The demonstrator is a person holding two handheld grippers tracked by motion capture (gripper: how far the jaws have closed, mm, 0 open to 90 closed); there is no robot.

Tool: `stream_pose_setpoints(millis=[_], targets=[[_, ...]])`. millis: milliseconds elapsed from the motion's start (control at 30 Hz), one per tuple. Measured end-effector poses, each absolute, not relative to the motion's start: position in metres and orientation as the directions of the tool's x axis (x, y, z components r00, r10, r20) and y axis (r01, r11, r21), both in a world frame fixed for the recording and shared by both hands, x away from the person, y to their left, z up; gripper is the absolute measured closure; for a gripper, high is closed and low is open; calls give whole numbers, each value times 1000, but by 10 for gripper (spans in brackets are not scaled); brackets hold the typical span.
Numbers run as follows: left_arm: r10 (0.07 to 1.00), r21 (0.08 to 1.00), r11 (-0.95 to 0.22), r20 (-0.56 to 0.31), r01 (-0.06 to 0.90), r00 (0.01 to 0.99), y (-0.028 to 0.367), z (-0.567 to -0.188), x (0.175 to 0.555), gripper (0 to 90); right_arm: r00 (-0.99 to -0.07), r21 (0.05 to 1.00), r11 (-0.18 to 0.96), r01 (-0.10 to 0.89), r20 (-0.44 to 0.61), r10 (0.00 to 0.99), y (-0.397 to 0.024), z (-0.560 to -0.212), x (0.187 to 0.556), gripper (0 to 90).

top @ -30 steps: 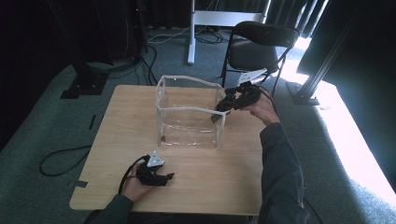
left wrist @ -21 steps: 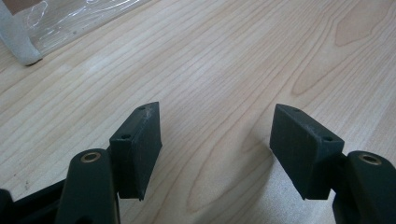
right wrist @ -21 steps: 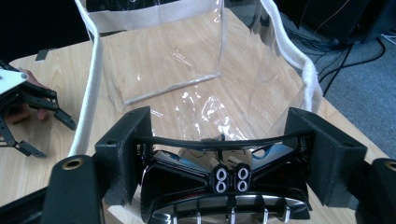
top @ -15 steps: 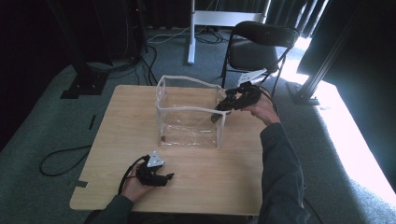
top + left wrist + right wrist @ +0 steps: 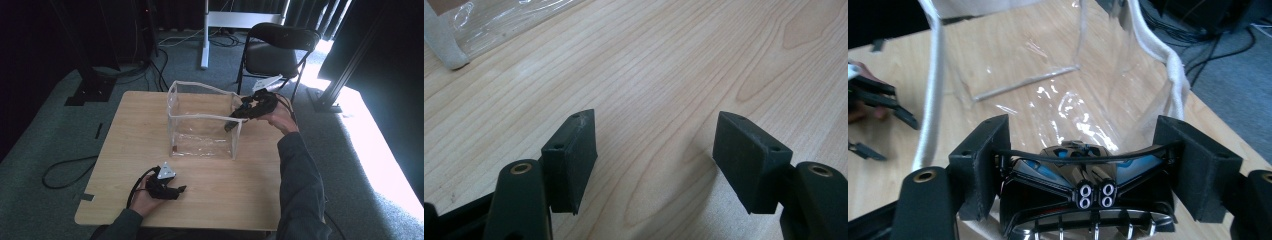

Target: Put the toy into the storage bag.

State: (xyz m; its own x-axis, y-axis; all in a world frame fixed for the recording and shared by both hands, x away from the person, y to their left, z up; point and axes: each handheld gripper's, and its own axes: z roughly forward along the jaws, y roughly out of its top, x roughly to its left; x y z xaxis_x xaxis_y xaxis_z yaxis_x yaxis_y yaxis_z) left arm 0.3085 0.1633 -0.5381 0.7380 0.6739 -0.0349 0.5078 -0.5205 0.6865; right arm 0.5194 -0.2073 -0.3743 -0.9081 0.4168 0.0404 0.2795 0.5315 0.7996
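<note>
A clear plastic bag with white trim stands open in the middle of the wooden table. My right gripper is at its right front corner, just over the rim, shut on a folded pair of black sunglasses with blue lenses. In the right gripper view the gripper points down into the clear bag, and both pads press on the sunglasses' sides. My left gripper rests near the table's front edge, held by a hand. In the left gripper view its jaws stand open over bare wood, with the bag's corner far off.
A black folding chair stands behind the table's far right corner. A white stand and cables are on the grey carpet. A dark tripod base sits at the left. Bare wood lies around the bag.
</note>
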Motion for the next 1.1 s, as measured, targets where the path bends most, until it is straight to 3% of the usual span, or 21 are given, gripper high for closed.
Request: stream_pose_setpoints(millis=[567,1100], targets=[[676,689,-516,-37,508,736,164,-538,309,342,-839,871,404,281,18,544,-241,-373,508,222],[677,688,-521,-29,506,736,163,-539,308,342,-767,886,326,329,49,640,-267,-430,469,212]])
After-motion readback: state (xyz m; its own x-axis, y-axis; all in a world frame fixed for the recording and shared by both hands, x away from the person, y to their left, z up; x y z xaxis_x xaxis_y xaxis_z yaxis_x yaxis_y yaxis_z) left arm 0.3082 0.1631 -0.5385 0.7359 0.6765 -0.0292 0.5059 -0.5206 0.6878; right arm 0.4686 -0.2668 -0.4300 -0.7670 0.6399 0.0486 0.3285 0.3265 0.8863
